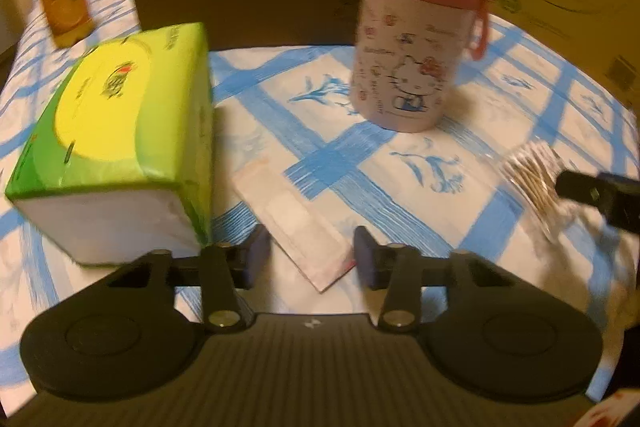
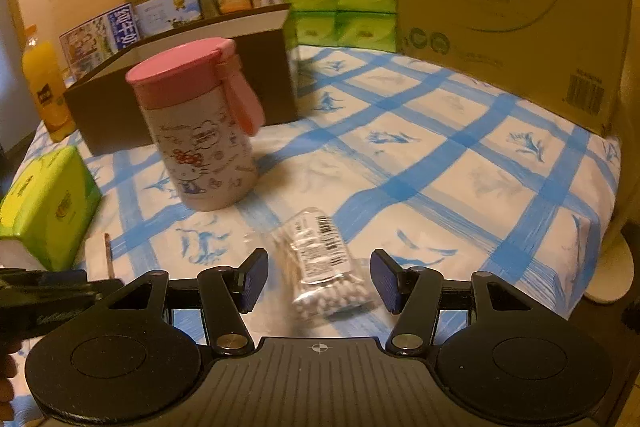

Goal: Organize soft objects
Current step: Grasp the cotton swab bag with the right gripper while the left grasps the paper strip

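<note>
Between the right tongs (image 2: 318, 281) lies a clear bag of cotton swabs (image 2: 320, 259). These tongs are open and their pads do not touch the bag. The bag's long side runs away from the tongs, so they could close across its thin side. The right hand is much nearer to it. The left tongs (image 1: 312, 259) are open too, with a flat pink packet (image 1: 296, 227) under them. A green tissue pack (image 1: 116, 143) sits just to their left on the blue checked tabletop (image 2: 440, 163). Behind stands a pink-lidded canister (image 2: 196, 123).
</note>
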